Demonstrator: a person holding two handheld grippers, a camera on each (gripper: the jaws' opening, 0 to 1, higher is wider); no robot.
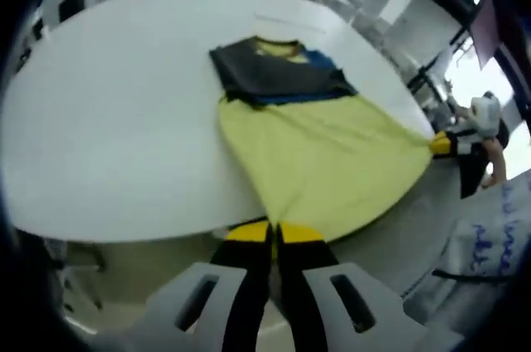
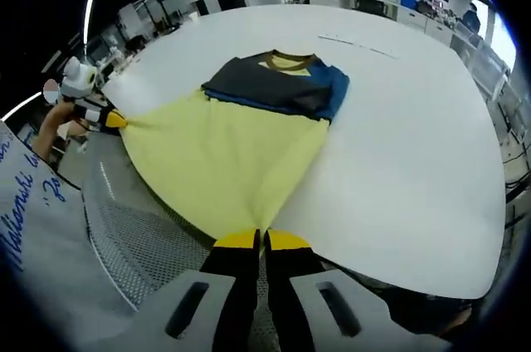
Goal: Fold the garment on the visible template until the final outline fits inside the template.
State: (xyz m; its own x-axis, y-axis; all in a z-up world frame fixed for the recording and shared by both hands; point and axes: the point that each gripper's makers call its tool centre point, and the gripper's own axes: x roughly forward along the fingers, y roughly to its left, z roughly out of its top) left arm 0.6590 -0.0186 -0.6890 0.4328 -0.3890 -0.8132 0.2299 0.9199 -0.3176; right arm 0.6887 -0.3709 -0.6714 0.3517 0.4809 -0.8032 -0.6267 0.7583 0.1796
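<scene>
At the bottom middle of the left gripper view, the left gripper (image 1: 272,232) has its yellow tips pressed together on one corner of the yellow hem. The right gripper (image 2: 264,240) does the same at the bottom middle of the right gripper view, pinching the other hem corner. Each one also shows as a small yellow tip at the far side of the other's view.

The shirt (image 1: 319,140) lies across the near edge of the big white table (image 1: 124,103), in the middle of both views. Its dark grey and blue sleeves are folded over the chest, near the top middle. The yellow bottom part is pulled tight between the two grippers and hangs past the table edge.

I think the step now is to lift the hem and lay it up over the chest. To do it well, both hands should rise together, stay level and keep the cloth flat, so no wrinkle gets trapped.

I cannot make out a template clearly. A thin pale line (image 2: 357,43) sits on the table beyond the collar, but it is too faint to tell. What lies under the shirt is hidden.
</scene>
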